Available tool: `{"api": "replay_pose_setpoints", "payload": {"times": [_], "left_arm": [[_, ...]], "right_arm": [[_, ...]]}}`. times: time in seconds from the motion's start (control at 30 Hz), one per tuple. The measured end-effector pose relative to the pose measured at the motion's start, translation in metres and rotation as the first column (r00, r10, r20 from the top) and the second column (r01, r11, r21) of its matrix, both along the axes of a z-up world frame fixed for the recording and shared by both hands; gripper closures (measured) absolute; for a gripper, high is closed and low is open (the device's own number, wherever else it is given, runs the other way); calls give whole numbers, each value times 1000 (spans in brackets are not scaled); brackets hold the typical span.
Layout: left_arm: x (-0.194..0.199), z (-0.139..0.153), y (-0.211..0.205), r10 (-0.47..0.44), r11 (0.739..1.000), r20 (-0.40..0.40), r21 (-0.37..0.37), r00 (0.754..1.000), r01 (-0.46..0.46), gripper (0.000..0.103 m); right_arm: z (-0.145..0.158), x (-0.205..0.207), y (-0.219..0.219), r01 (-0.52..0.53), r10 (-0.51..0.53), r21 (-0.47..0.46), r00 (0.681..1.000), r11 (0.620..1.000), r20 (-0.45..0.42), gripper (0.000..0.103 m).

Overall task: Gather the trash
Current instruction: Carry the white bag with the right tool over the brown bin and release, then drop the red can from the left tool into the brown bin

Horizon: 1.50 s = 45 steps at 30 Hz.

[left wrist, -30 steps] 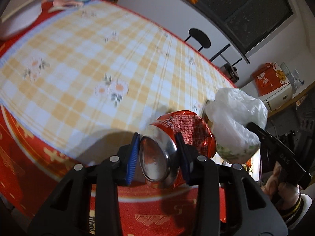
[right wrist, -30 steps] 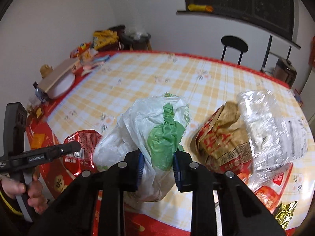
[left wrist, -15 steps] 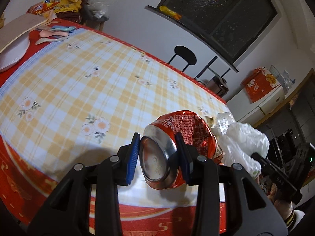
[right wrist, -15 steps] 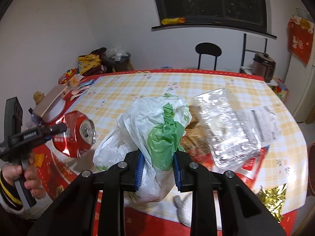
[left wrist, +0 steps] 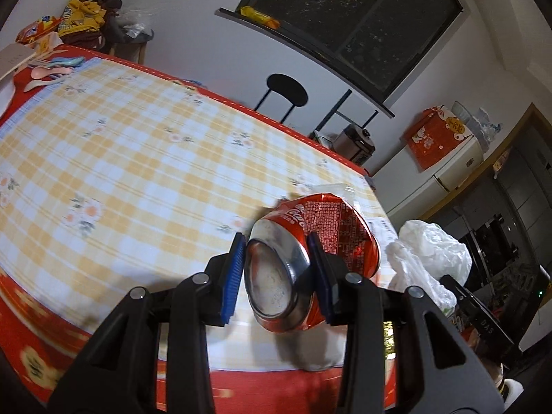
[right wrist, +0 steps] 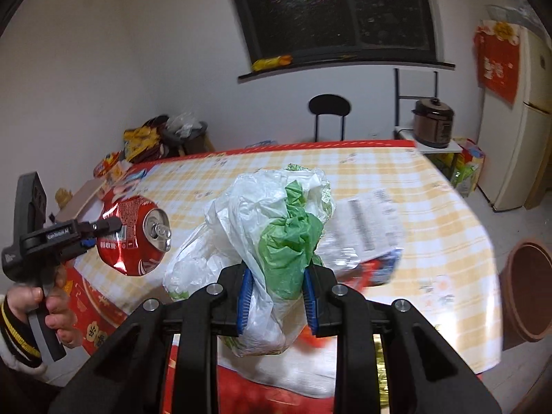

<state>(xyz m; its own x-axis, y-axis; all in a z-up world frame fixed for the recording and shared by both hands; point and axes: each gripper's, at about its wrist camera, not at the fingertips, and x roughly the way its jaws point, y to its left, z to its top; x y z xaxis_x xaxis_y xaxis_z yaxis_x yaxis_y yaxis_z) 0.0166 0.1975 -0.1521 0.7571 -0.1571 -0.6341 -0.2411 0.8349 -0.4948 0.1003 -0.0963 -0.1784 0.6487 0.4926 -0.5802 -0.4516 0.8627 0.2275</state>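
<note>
Your left tool (left wrist: 277, 272) grips the crushed red can (left wrist: 310, 258); your right tool (right wrist: 277, 296) clamps the plastic bag (right wrist: 276, 227) above the counter (left wrist: 138, 158).

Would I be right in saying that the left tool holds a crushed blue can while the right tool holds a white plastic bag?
Not quite: the crushed can in the left tool is red, as the left wrist view shows. The right tool does hold the white plastic bag.

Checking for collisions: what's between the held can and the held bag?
Nothing: in the right wrist view, only bare checked tablecloth shows between the can and bag.
</note>
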Motion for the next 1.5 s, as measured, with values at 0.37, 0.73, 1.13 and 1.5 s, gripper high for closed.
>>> {"api": "replay_pose_setpoints", "payload": {"times": [0.37, 0.73, 1.13, 1.5], "left_arm": [[53, 28, -142, -69, 997, 24, 42, 997, 68, 64], [128, 34, -283, -166, 986, 51, 16, 985, 166, 64], [192, 18, -374, -297, 952, -22, 69, 955, 297, 64], [209, 13, -414, -370, 924, -39, 87, 928, 372, 64]], "right_arm": [[-2, 41, -204, 231, -230, 58, 973, 971, -11, 77], [-60, 85, -380, 449, -449, -28, 884, 893, -133, 77], [-116, 123, -449, 541, -526, -25, 804, 841, -277, 61], [-99, 119, -475, 581, -558, 35, 795, 813, -237, 18]]}}
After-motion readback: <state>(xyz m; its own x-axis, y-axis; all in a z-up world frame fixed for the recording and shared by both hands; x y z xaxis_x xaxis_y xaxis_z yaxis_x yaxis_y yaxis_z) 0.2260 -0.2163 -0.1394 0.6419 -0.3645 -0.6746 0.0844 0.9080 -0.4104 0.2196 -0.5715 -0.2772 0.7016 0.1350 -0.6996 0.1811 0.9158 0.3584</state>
